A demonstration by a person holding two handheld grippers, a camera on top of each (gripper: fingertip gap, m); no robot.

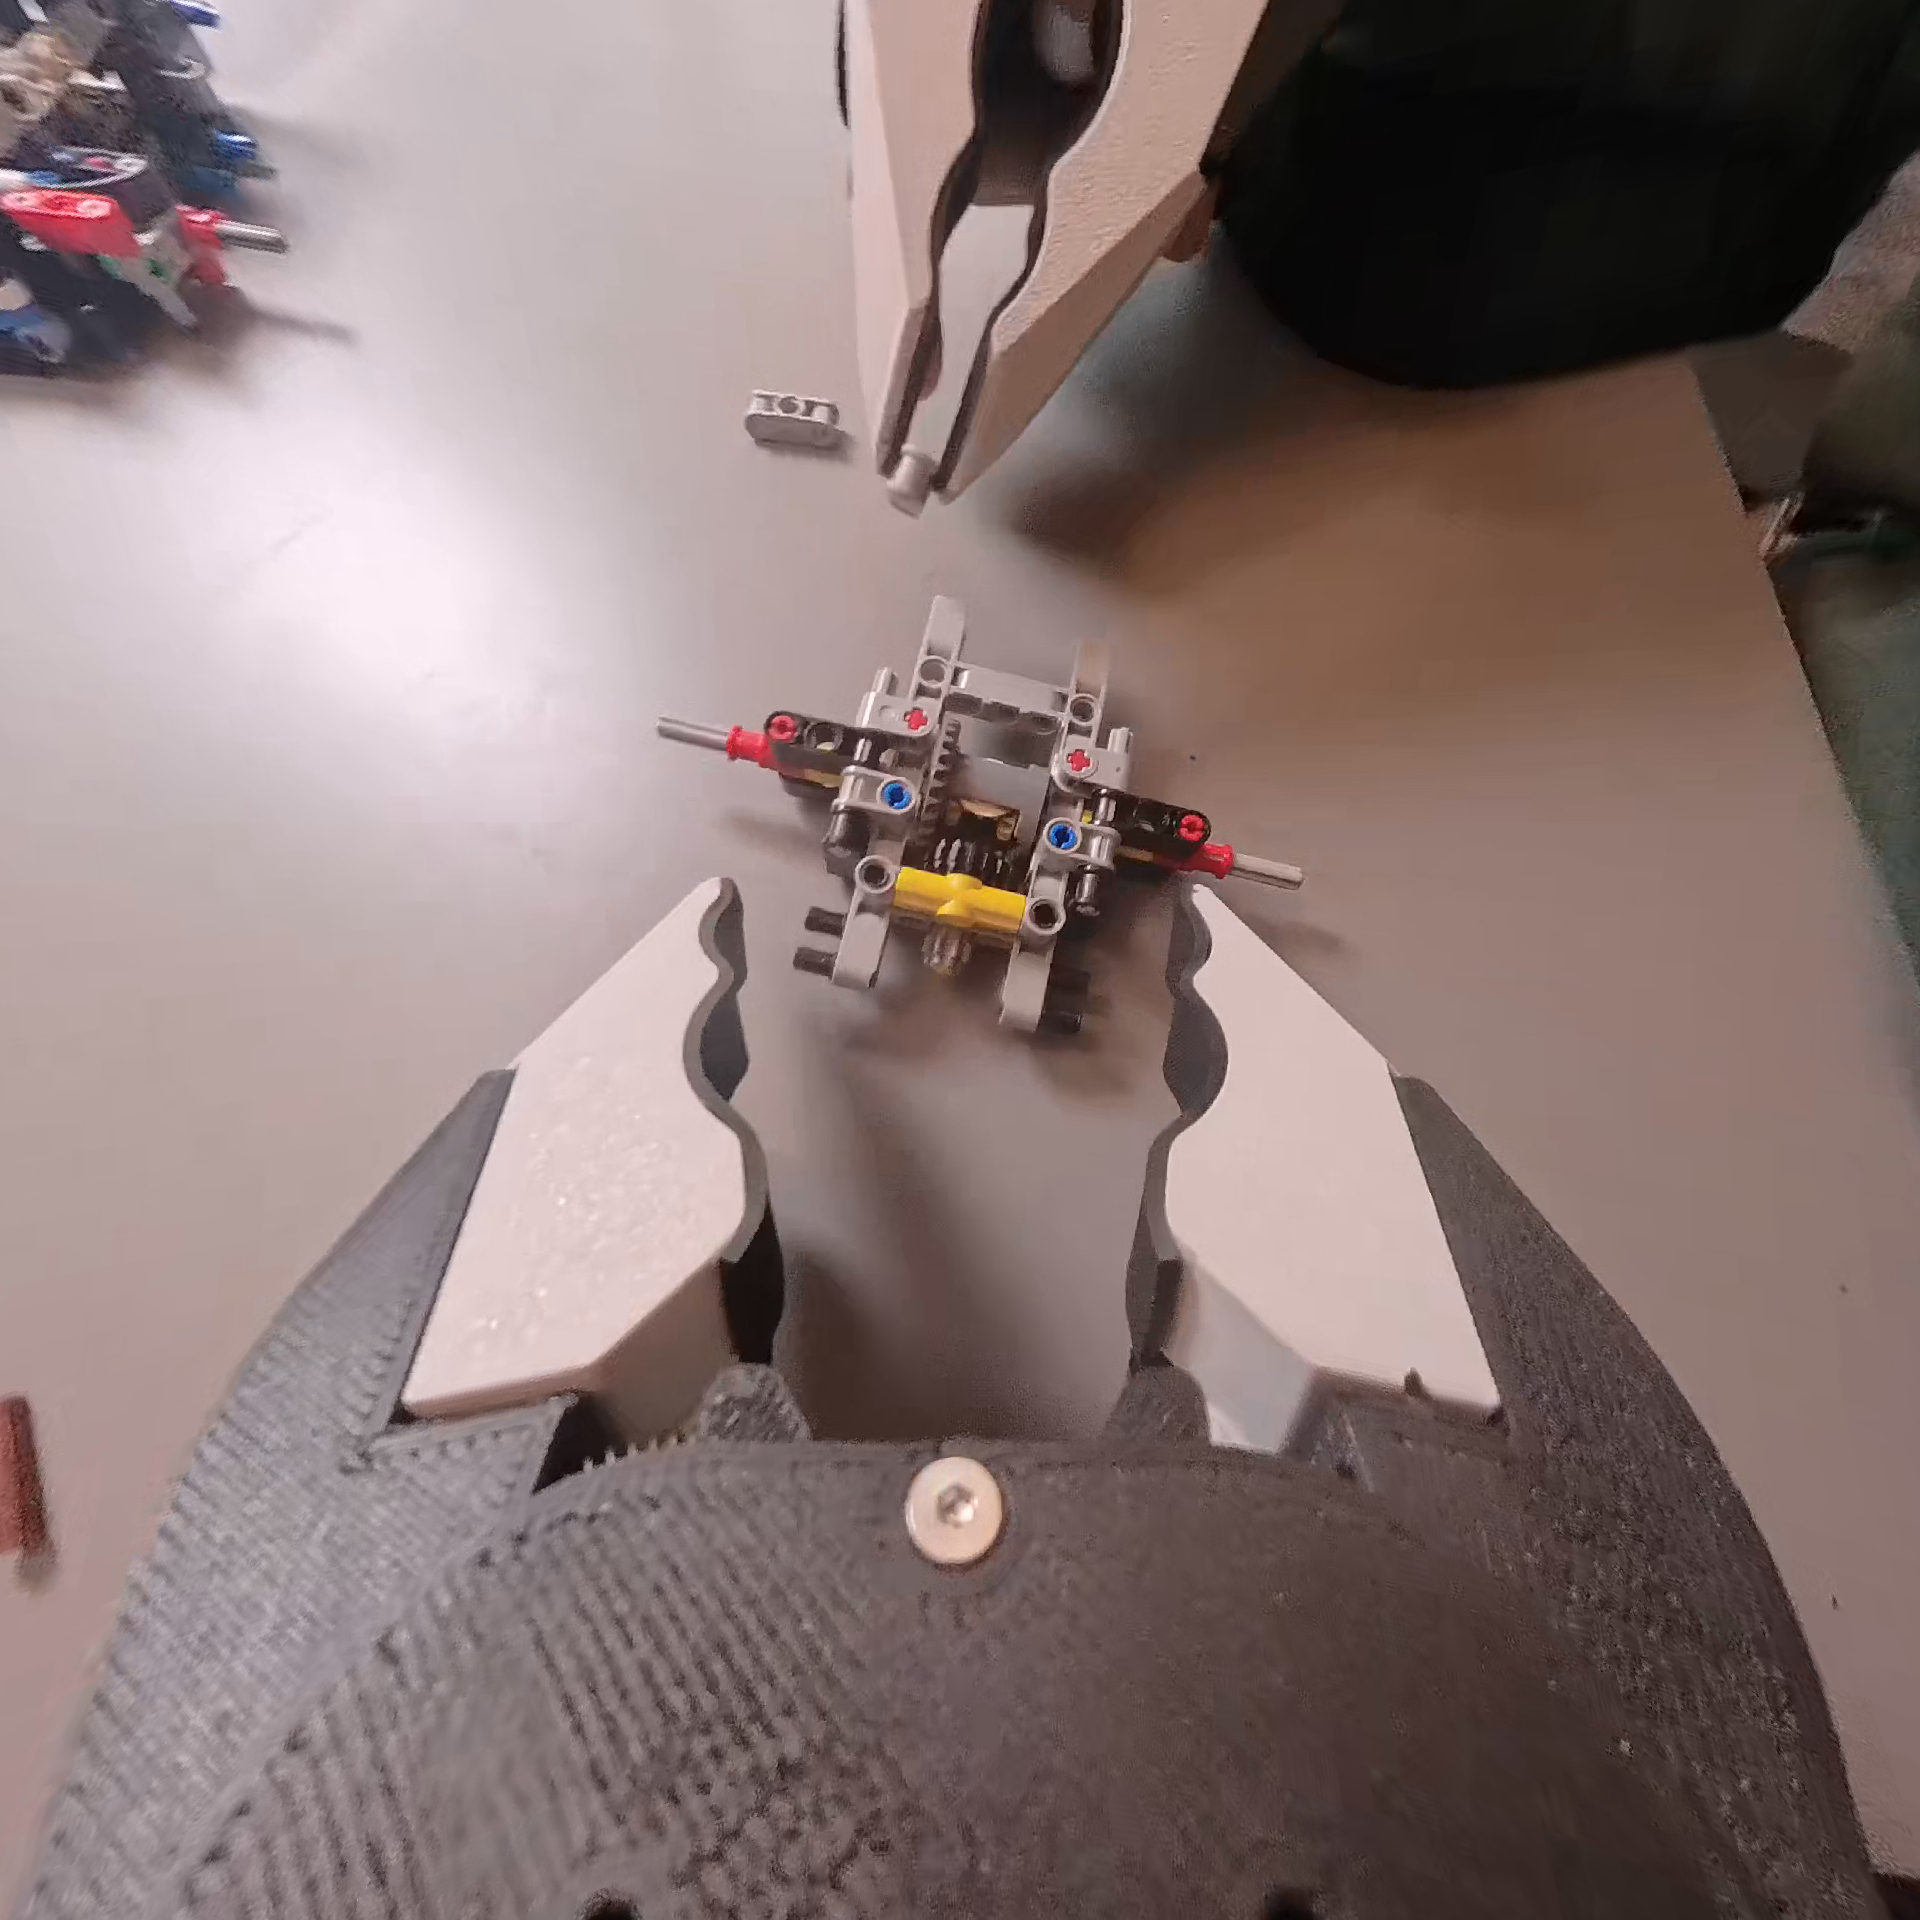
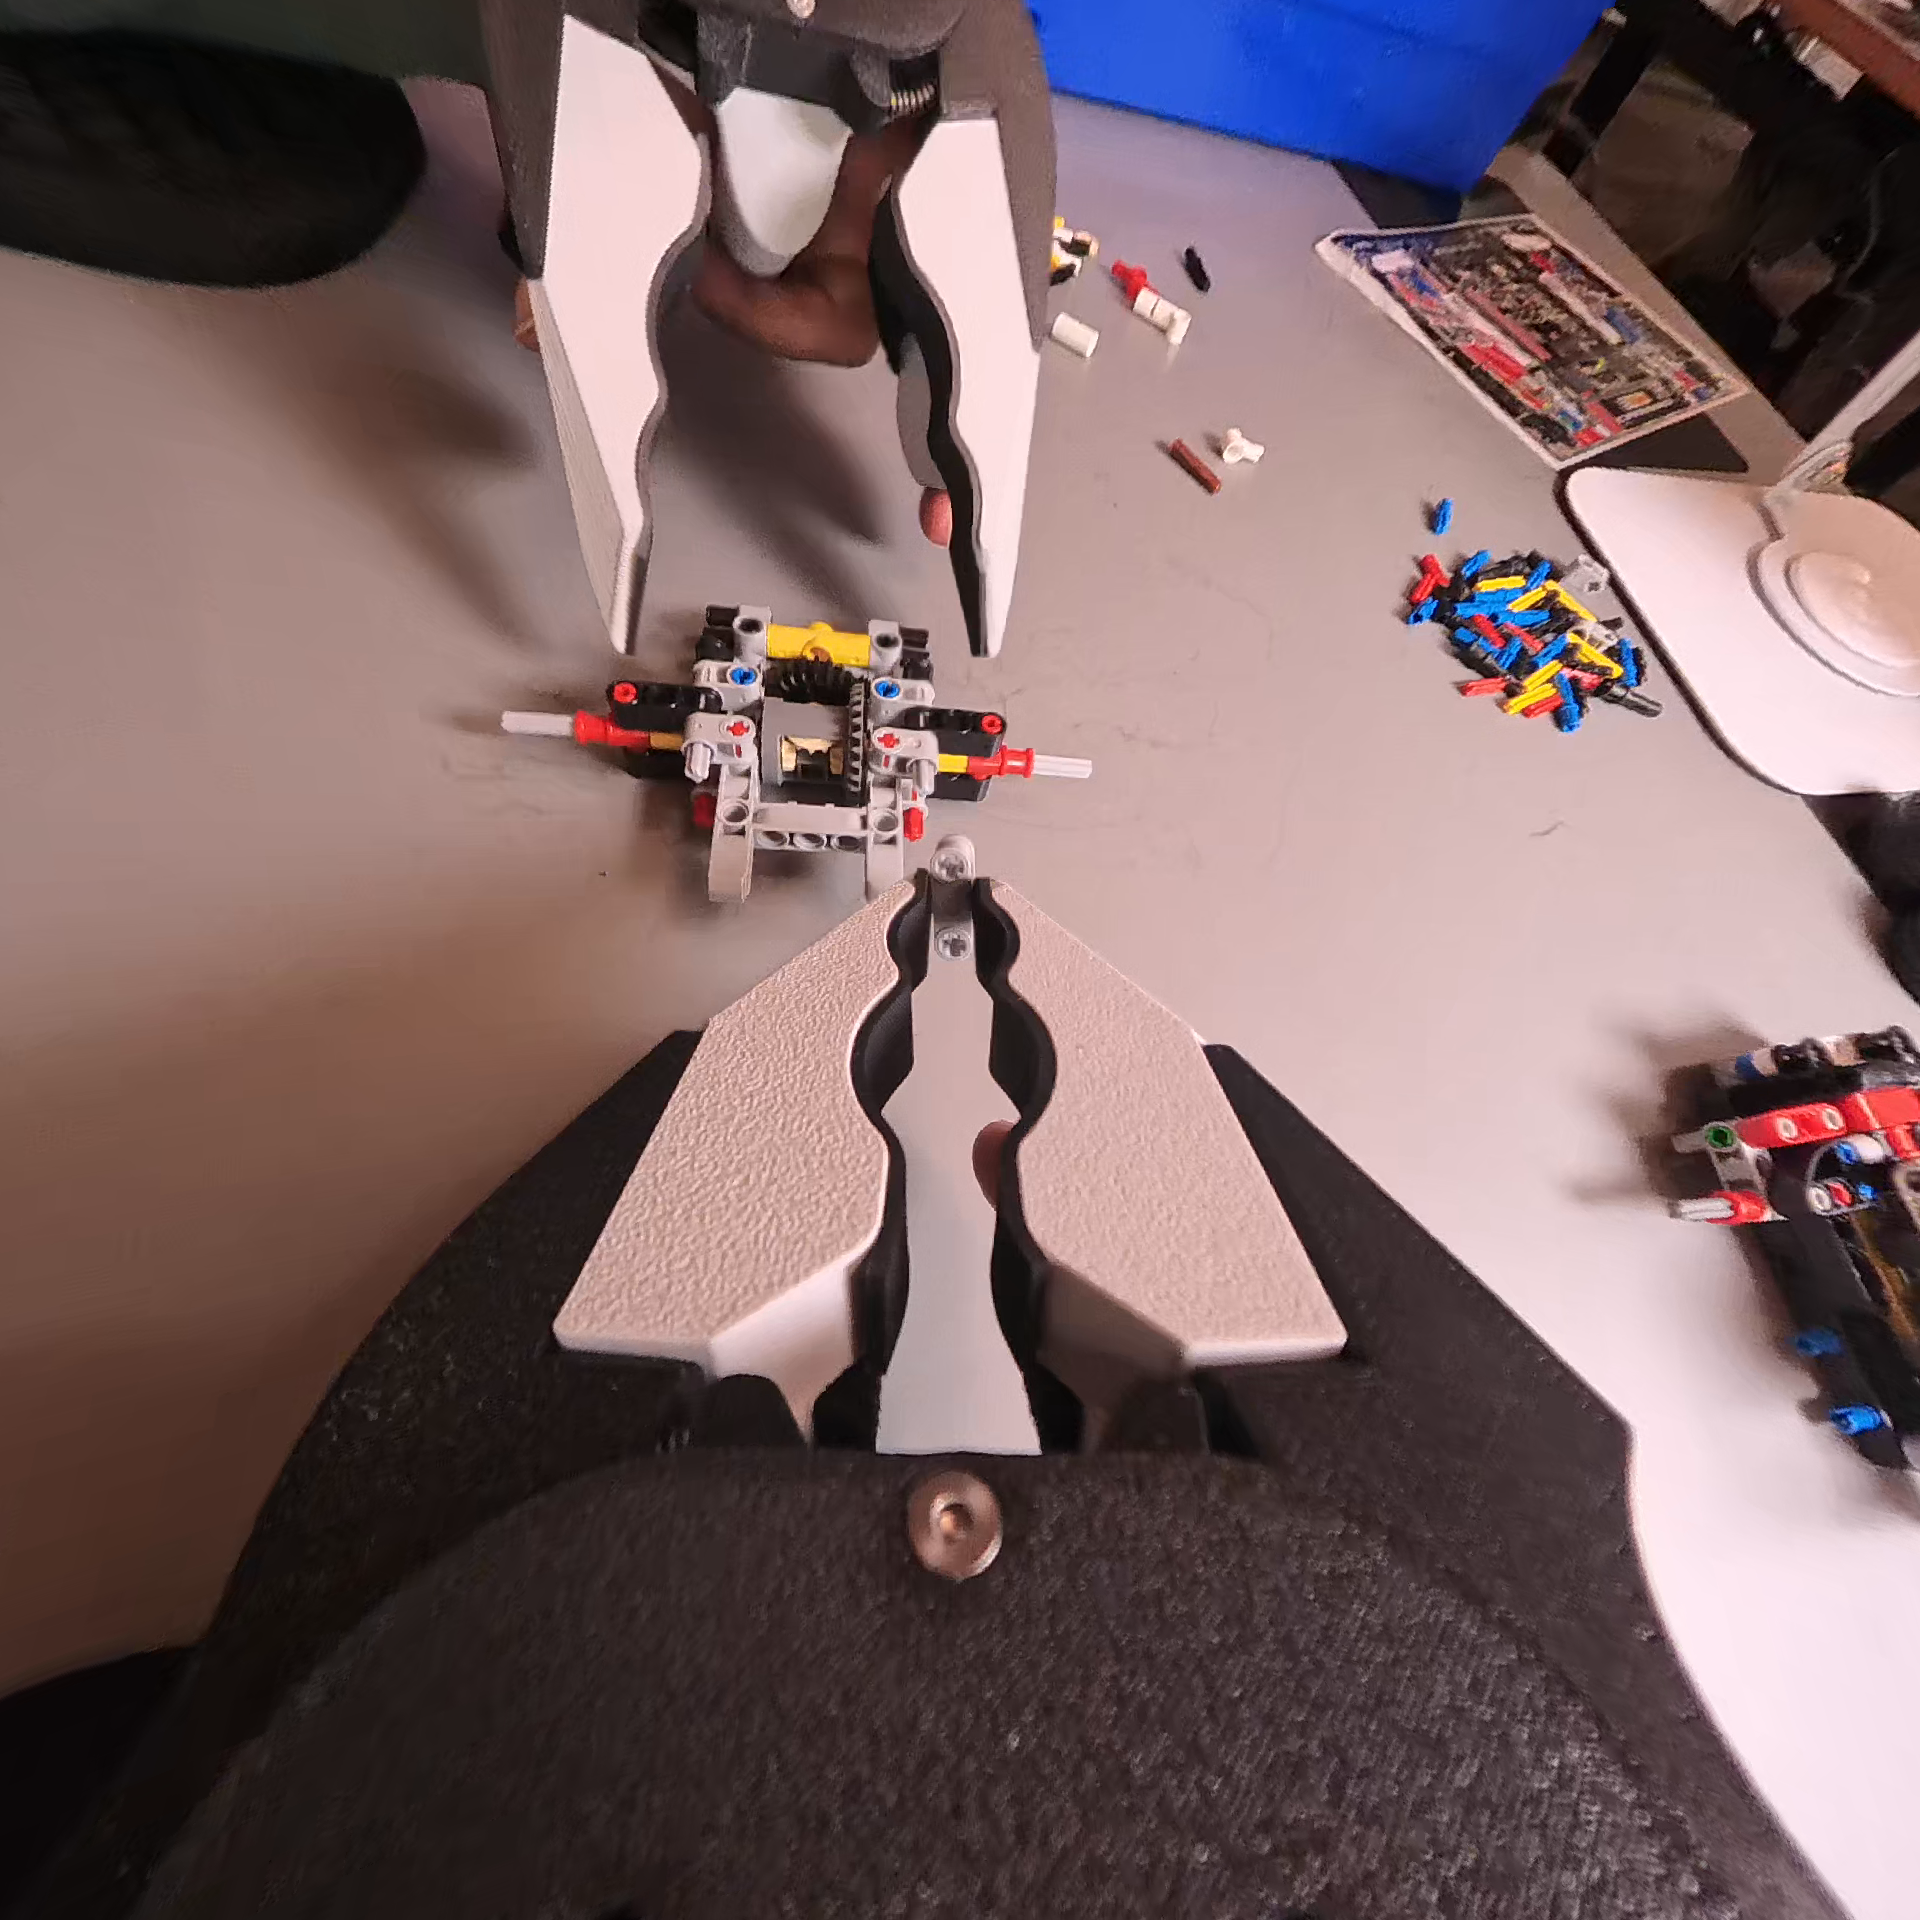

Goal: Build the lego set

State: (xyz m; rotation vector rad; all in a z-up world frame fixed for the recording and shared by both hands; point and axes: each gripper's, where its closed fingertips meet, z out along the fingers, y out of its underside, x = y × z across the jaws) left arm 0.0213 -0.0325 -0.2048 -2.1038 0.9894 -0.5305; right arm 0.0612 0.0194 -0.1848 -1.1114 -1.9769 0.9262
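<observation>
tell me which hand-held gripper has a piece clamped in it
The right hand-held gripper: its tips pinch a small grey connector piece. The left hand-held gripper stands wide open, empty, near the grey gear assembly.

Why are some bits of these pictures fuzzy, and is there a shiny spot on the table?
Left wrist view: the red-and-black brick model in the top-left corner is smeared, and a pale glare patch lies on the grey table. Right wrist view: the grey, black and yellow geared brick assembly is sharp, while the red-and-black model at the right edge is blurred and stretched.

Both wrist cameras look steeply down at close range from opposite sides, sharing the gear assembly (image 1: 966,821) (image 2: 800,748).
</observation>
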